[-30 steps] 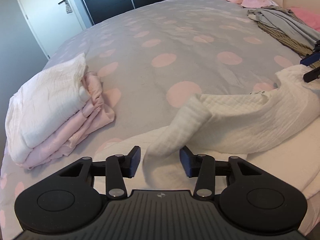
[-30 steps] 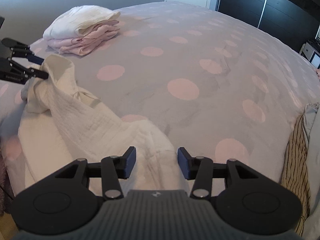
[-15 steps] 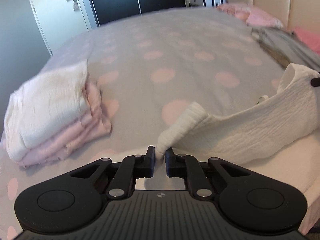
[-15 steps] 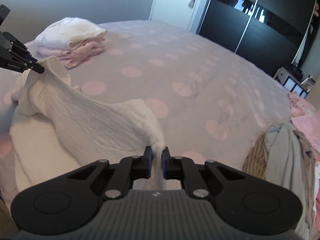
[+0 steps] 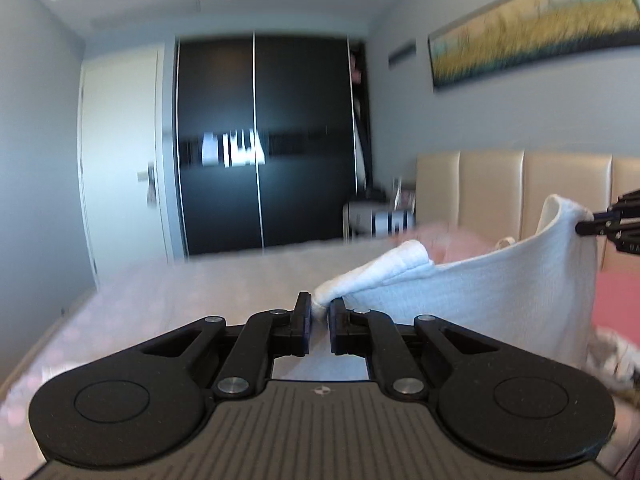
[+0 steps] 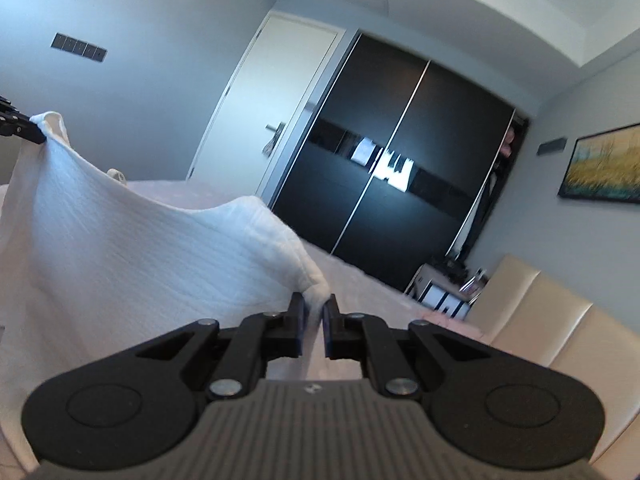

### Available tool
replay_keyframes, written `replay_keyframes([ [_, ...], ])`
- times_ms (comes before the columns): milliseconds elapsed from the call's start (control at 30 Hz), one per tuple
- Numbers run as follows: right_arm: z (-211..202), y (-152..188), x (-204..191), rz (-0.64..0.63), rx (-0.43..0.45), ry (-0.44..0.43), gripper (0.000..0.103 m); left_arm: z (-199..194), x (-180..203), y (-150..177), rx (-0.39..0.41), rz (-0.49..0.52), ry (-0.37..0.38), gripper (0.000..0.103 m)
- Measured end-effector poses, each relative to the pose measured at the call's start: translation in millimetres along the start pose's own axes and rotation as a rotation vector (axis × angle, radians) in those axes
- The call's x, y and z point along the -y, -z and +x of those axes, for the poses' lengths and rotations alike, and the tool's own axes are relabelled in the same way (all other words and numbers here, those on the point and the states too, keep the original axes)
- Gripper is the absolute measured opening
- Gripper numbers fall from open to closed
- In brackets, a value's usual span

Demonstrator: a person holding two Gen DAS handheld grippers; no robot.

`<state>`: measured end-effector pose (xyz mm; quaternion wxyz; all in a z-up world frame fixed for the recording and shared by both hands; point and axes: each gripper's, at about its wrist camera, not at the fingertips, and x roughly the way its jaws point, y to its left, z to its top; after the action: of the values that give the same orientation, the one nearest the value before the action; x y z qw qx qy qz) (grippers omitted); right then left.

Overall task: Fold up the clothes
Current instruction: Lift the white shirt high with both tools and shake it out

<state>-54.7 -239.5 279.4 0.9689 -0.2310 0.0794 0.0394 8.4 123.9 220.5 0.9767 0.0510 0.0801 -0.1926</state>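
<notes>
One bed (image 5: 224,280) stretches out ahead of both sets of tongs, its cover soft and pale, blurred in these views, with faint pink dots just showing down at the lower left. Beyond it stands one black wardrobe (image 5: 264,140), glossy, two sliding panels split by a thin bright strip, a light band of reflection across the middle. One plain white door (image 5: 120,168) sits to its left with a metal handle. To the right of the tongs, a padded beige headboard (image 5: 492,184), smooth upright panels, four countable from the left camera. One long framed painting (image 5: 532,28) in yellows and teal hangs above it.

Now the garment: one white garment (image 5: 500,288), a finely ribbed, waffle-like weave, lifted clear and hanging as a broad sheet between the two tools, its top edge sagging in a curve. One small loop or tag pokes up along that edge; too small to tell which.

The left tongs (image 5: 319,318) are closed down on a bunched corner of it, cloth squeezed between the dark pads. The right tongs (image 6: 314,314) likewise pinch the opposite corner, jaws nearly together with a white nub between. Each tool's black tip shows at the far edge of the other's view, gripping the cloth.
</notes>
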Motion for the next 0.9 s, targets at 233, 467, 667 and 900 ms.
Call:
replay_keyframes([
  [233,-94,-67,34,-0.019,0.264,0.158,0.01,-88,33,-106,0.342,0.031,-0.054,0.006],
  [467,-175,-105,56,0.006,0.478,0.277,0.01,-157,72,-160,0.518,0.07,-0.068,0.006],
  [667,-203,-109,60,0.02,0.541,0.278,0.01,-177,90,-168,0.525,0.087,-0.095,0.006],
  [900,-192,-103,62,0.022,0.511,0.215,0.01,-167,84,-152,0.434,0.086,-0.139,0.006],
])
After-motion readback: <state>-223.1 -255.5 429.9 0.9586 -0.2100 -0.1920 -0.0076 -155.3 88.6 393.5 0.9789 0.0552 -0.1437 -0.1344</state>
